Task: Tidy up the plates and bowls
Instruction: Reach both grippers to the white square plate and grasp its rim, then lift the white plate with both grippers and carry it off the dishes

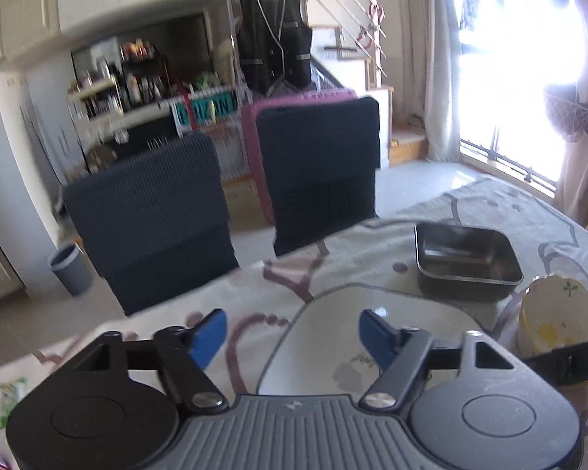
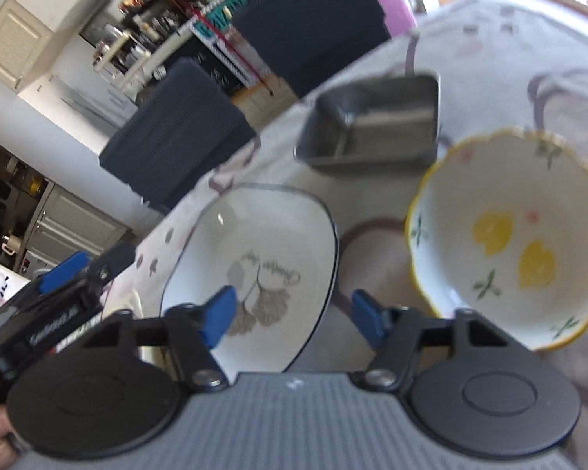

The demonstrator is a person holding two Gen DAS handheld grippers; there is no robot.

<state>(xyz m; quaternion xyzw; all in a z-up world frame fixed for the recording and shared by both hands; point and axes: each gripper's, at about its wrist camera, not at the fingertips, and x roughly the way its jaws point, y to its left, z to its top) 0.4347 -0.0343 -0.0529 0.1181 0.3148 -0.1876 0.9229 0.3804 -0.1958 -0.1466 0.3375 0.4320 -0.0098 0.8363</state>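
On the left, the left gripper (image 1: 293, 335) hangs over the near edge of the white plate (image 1: 376, 337), its blue fingers (image 1: 209, 337) apart with nothing between them; it looks lined up to take that rim. The plate lies flat on the cloth-covered tabletop (image 1: 490, 203), a rounded-square shape with a leaf print, its long axis running roughly away from me towards the two dark chairs (image 1: 149, 211). Beyond it sits the square metal tray (image 2: 372, 125), upright and empty, one side facing the plate. The right gripper (image 2: 294, 315) hovers between plate and yellow-rimmed bowl (image 2: 505, 235), jaws apart and clamped on nothing; it straddles the plate's right edge, I'd guess to lift it. The bowl stands mouth-up just beside the plate, apart from it, lemons painted inside; all three pieces lie unstacked, likely awaiting nesting.
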